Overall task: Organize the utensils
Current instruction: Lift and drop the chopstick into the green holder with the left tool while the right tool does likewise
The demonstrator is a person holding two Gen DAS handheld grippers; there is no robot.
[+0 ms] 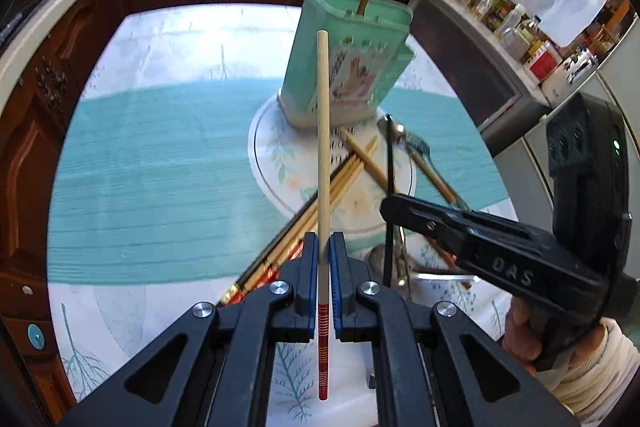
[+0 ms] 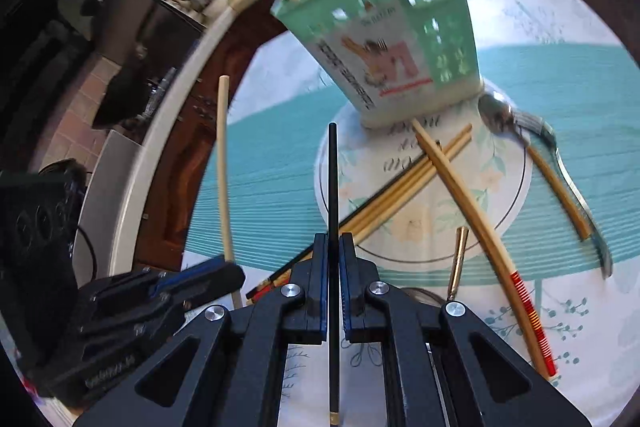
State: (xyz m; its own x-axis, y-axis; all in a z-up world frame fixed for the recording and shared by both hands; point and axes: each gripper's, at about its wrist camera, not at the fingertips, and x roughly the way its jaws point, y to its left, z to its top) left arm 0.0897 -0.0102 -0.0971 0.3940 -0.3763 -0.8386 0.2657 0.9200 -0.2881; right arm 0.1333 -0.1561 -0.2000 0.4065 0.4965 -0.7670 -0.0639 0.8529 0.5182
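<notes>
While pinched, chopstick (image 1: 323, 147) overshoots left gripper (image 1: 324, 247) (upright)

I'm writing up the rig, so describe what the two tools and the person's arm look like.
Both tools, left tool and right tool, are matte black angular linkages with silver pivot screws and blue finger pads. The right tool's side bears raised lettering. The person's hand is bare, with a cream knit sleeve.

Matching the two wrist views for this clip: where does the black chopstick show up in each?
Left wrist: black chopstick right of centre, upright, held in the right tongs.
Right wrist: black chopstick dead centre, clamped between the tongs' blue pads, pointing up.
Shared landmark: the green utensil holder standing on the floral plate.
</notes>
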